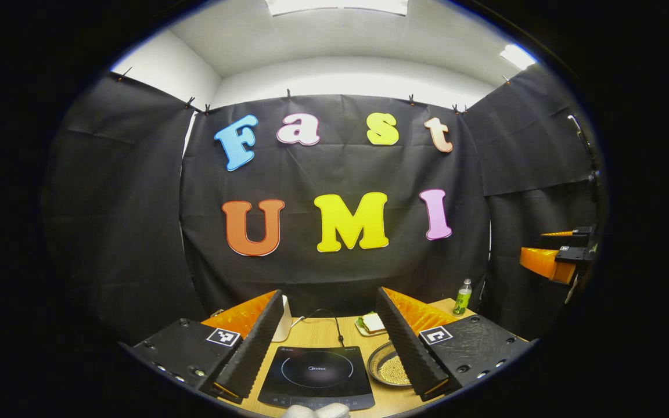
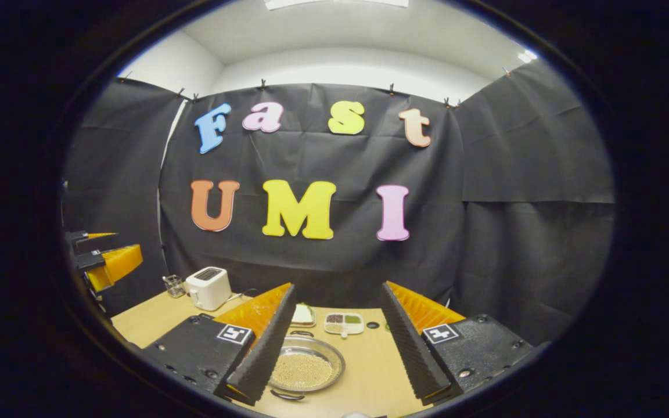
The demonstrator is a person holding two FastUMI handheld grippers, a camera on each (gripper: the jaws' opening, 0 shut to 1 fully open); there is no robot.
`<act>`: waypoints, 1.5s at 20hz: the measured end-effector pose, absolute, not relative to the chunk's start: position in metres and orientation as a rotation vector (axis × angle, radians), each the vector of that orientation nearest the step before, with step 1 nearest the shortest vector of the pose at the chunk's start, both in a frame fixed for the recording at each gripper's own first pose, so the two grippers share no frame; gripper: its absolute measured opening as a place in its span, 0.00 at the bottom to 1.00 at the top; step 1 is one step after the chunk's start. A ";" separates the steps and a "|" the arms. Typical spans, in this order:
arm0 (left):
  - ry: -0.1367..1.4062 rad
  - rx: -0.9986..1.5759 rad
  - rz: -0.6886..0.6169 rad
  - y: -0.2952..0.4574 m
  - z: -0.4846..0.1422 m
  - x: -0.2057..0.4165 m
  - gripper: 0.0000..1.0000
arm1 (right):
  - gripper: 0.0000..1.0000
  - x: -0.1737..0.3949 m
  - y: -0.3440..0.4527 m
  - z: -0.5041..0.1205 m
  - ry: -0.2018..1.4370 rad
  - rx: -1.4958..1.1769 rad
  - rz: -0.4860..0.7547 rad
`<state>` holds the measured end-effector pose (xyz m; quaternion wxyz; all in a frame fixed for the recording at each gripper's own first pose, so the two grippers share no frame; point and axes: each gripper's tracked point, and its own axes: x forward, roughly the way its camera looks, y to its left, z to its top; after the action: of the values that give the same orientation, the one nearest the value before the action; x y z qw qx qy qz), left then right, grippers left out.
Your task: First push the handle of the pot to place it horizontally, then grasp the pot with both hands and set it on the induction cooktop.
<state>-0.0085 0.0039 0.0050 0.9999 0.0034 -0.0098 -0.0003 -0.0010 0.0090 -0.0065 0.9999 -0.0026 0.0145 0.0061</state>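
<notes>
Nearest the lens in the left gripper view, the left gripper point(image 1: 328, 342) hangs above the near edge of the wooden table point(image 1: 323, 332) with its two fingers spread wide and nothing between them. Framed in that gap, the induction cooktop point(image 1: 317, 376) lies flat by the table's near edge, its cord point(image 1: 328, 319) running back toward the far edge. Left of it, half hidden behind the left finger, stands a white toaster point(image 1: 283, 319); behind and right of the cooktop is a small plate with a sandwich point(image 1: 370, 324), and a green bottle point(image 1: 462, 297) stands at the far right corner. The pot point(image 1: 389, 364), a shallow metal pan holding pale grains, sits just right of the cooktop and apart from it, partly behind the right finger. In the right gripper view, the right gripper point(image 2: 334, 342) is likewise wide open and empty, held over the same pot point(image 2: 306, 367). One loop handle point(image 2: 287, 396) lies at the pot's near rim, another at its far rim. A glass point(image 2: 174, 285) and the toaster point(image 2: 208, 288) stand toward the far left corner; a divided dish point(image 2: 343, 323) lies beyond the pot.
</notes>
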 end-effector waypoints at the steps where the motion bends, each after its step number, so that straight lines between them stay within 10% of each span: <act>1: -0.019 0.006 -0.002 0.003 0.003 -0.008 0.96 | 0.89 -0.002 0.013 -0.010 0.043 0.004 0.028; 6: -0.004 0.016 0.005 0.003 -0.004 -0.013 0.96 | 0.60 -0.001 0.039 -0.036 0.143 0.036 0.130; 11: 0.001 0.005 0.007 0.001 -0.010 -0.018 0.96 | 0.00 0.004 0.061 -0.085 0.324 0.106 0.218; 30: 0.040 -0.033 0.120 0.046 -0.030 -0.033 0.96 | 0.03 -0.006 0.168 -0.305 0.870 0.020 0.434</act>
<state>-0.0332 0.0465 -0.0304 0.9979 -0.0163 0.0198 0.0601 -0.0059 0.1681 -0.3053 0.8842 0.0098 0.4179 0.2087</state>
